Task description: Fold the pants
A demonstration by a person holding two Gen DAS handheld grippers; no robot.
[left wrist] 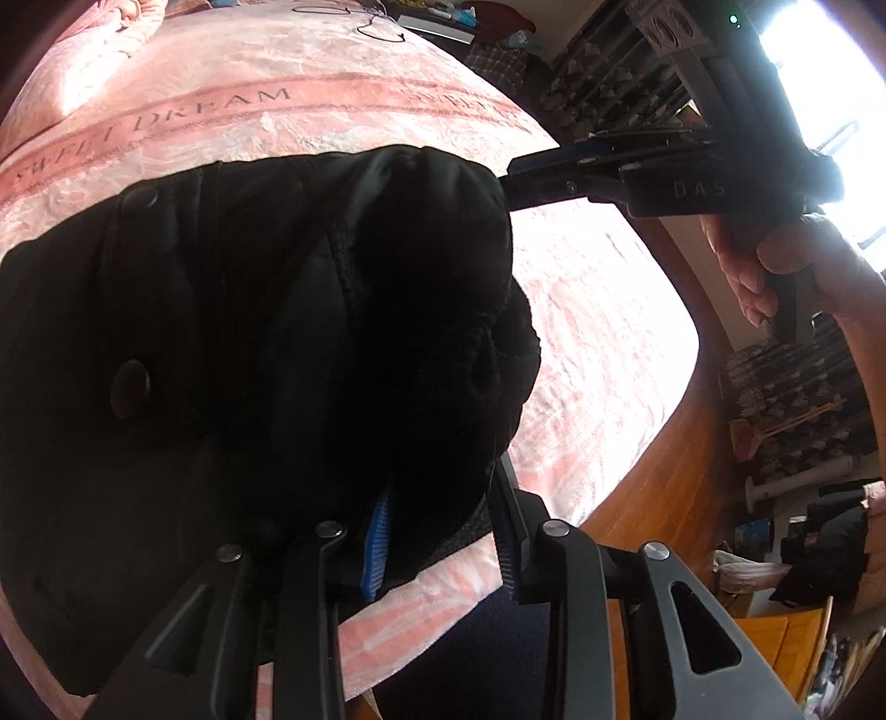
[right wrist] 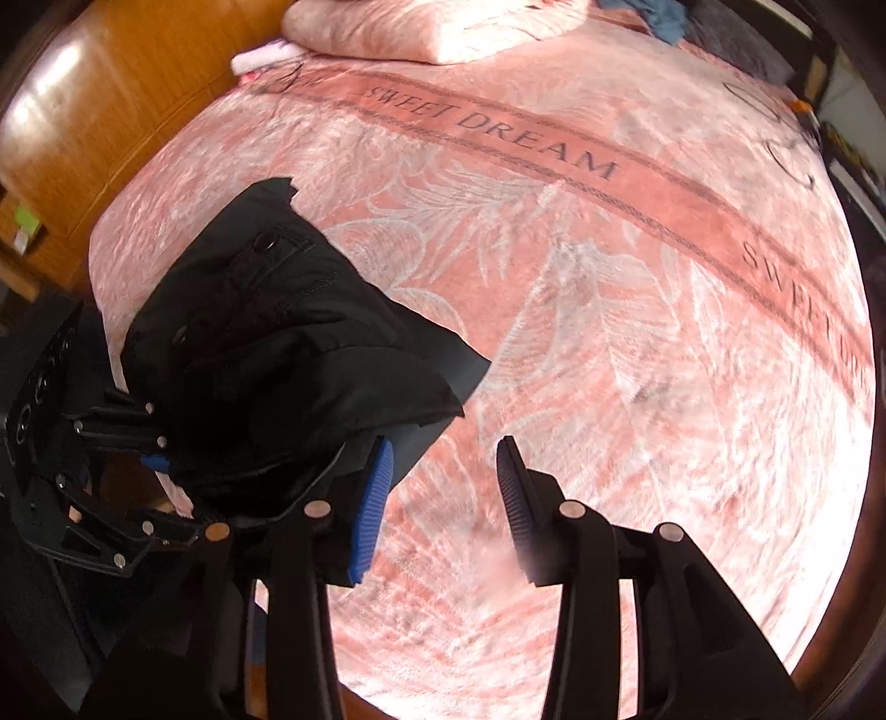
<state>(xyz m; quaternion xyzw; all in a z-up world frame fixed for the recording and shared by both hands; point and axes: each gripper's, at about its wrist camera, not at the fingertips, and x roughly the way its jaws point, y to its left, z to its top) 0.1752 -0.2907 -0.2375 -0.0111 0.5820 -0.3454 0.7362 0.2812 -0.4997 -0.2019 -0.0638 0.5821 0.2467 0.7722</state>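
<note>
Black pants (left wrist: 266,343) with snap buttons hang bunched over the pink "SWEET DREAM" bedspread (left wrist: 310,99). In the left wrist view my left gripper (left wrist: 443,520) has the black cloth draped between its fingers; the blue pad (left wrist: 379,531) is partly covered, so I cannot tell how firmly it holds. The right gripper (left wrist: 531,185) comes in from the right, its tips at the edge of the bundle. In the right wrist view my right gripper (right wrist: 446,487) is open with nothing between its pads; the pants (right wrist: 288,343) lie against the outside of its left finger. The left gripper (right wrist: 133,437) sits at the bundle's lower left.
A pink pillow (right wrist: 437,27) lies at the head of the bed by the wooden headboard (right wrist: 127,94). A wooden floor (left wrist: 653,471), cluttered shelves and bags (left wrist: 803,531) lie beyond the bed's edge. A thin cable (left wrist: 376,27) lies on the far bedspread.
</note>
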